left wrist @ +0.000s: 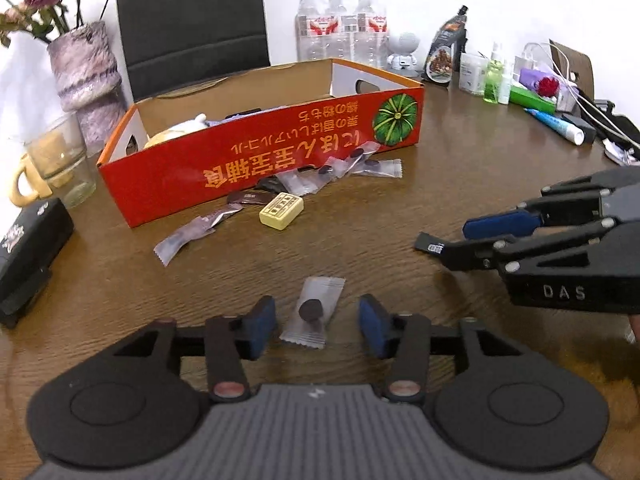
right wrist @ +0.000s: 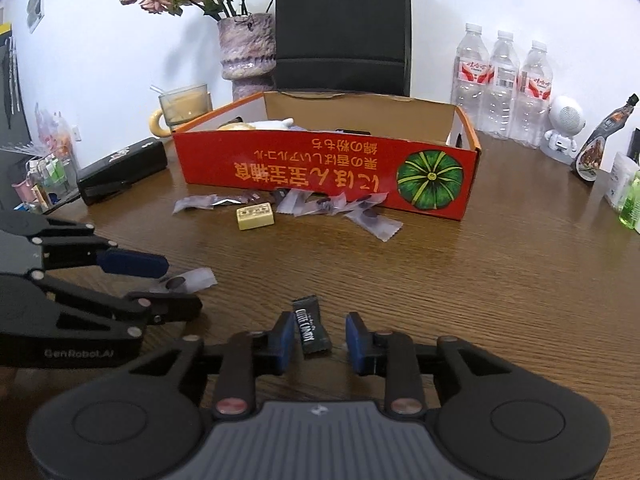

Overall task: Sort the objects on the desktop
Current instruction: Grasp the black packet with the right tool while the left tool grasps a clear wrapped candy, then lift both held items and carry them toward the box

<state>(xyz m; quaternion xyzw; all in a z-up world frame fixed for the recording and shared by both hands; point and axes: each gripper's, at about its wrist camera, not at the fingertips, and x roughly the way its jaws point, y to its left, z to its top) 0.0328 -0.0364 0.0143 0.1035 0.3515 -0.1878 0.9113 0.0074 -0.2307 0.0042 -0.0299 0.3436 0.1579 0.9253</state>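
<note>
Candies lie loose at lower centre of both views, a clear wrapper [left wrist: 313,312] between the left gripper's [left wrist: 318,322] wide fingers, a black stick [right wrist: 311,328] between the right gripper's [right wrist: 320,340], so flat, slick film may slide out or get pushed away on closing.

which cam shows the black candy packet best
The right wrist view: the black candy packet lies between the open right gripper, its white lettering visible. In the left wrist view only one end shows beside that gripper's fingers.
</note>
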